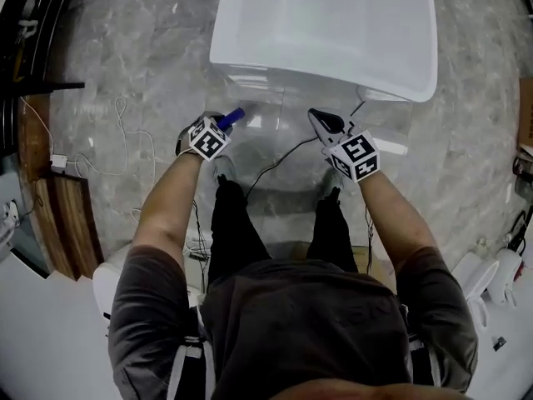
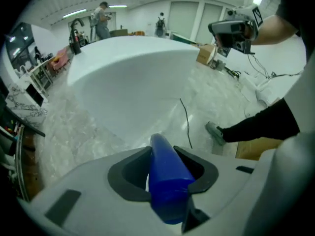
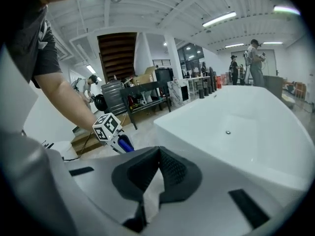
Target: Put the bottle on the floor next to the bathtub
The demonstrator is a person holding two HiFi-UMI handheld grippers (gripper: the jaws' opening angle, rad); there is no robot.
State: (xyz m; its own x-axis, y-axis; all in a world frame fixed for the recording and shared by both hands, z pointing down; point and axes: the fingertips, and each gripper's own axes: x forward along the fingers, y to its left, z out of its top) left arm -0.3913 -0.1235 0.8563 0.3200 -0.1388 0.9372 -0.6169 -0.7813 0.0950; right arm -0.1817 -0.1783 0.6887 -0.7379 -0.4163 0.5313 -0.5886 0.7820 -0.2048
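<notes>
- Placement is the step in hand, as I judge it: the bottle should go down upright on the floor just beside the bathtub, standing free and not leaning on its wall.
- Base flat on the floor before the grip lets go. The bottle looks slim and may topple if it is released tilted.
- Cable, thin and black, lies on the floor in front of the tub, so a spot clear of it would be safer.
- Left gripper: jaws about half closed, with the pads clamped on the blue bottle, which sticks out past the tips.
- Bottle is above the floor near the tub's near end and is not yet set down.
- Right gripper: jaws together at the tips with nothing between them. It is held near the tub's end and touches nothing.
</notes>
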